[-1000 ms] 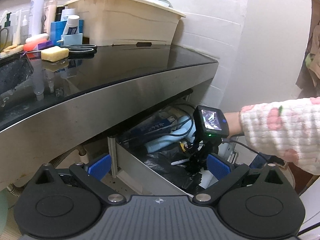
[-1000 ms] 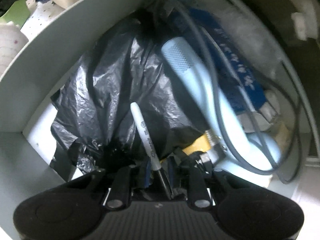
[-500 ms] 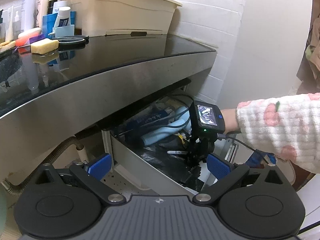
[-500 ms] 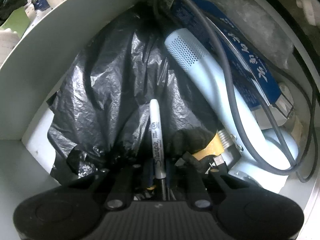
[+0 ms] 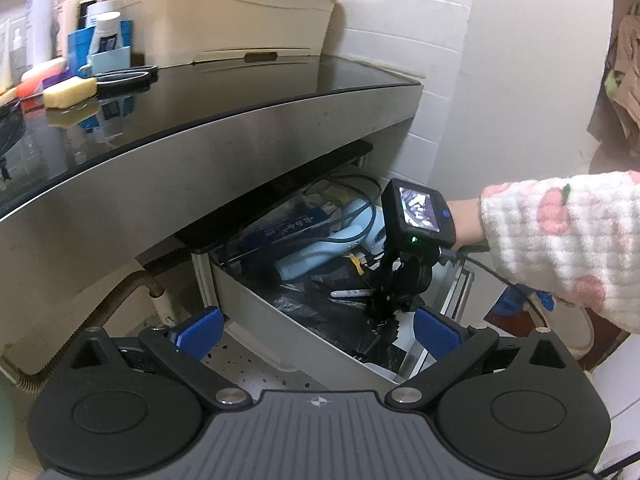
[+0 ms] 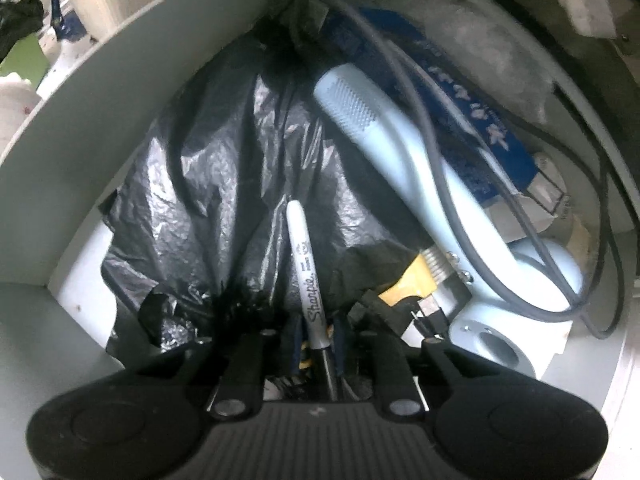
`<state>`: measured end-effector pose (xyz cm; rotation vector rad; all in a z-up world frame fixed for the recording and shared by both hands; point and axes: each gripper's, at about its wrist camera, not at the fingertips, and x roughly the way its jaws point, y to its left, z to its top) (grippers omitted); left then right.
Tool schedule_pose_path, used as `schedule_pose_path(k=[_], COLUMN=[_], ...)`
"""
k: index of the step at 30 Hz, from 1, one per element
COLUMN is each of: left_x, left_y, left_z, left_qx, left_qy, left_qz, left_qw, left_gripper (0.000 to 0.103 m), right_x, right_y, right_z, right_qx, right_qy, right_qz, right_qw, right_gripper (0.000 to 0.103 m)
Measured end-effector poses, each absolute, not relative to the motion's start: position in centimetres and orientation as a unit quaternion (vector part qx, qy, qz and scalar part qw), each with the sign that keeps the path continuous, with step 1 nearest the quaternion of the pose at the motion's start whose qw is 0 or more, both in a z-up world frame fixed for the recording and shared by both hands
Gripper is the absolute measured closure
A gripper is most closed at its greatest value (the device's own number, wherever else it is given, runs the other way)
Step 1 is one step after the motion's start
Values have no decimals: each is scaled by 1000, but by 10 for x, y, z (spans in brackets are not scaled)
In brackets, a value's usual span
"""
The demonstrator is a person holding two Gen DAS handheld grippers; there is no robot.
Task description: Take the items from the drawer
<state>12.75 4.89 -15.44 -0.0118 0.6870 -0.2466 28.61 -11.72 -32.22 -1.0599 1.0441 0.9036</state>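
The white drawer [image 5: 280,320] stands pulled open under the counter. In it lie a crumpled black plastic bag [image 6: 224,184], a light blue hair dryer [image 6: 400,156] with a grey cord, and a blue box [image 6: 460,112]. My right gripper [image 6: 316,336] is inside the drawer, shut on a grey Sharpie marker [image 6: 306,264] that points away over the bag. The marker [image 5: 352,293] and right gripper [image 5: 394,292] also show in the left wrist view. My left gripper [image 5: 316,330] is open and empty, in front of the drawer.
The dark glossy counter [image 5: 240,92] overhangs the drawer and carries a cream storage box [image 5: 224,16], scissors [image 5: 128,77], a sponge [image 5: 70,92] and bottles. A corrugated hose [image 5: 100,320] runs under the counter at left. A white wall corner [image 5: 500,120] stands at right.
The right gripper has lifted and pulled back a little with the marker held in it. The left gripper's view has shifted slightly; its jaws stay open.
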Motion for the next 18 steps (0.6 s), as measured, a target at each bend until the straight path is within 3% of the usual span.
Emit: schedule_pose_path(k=[13,15,18], left_x=[208,226,254], left_y=[-34,-46,-62], left_z=[-169,-180,-194], left_qx=[213,244,272], left_qy=[272,274,286], left_qz=[-233,-242,-281], left_qw=[909,898,875], left_gripper=[8,23,24], right_x=[223,218,229], right_y=[-227,-246,-254], right_z=[-220,-212,-199], right_qx=[-313,-284,-255], right_qy=[378,371,362], right_qz=[359,343,322], right_qw=[794,815,837], right_gripper=[88,87,87])
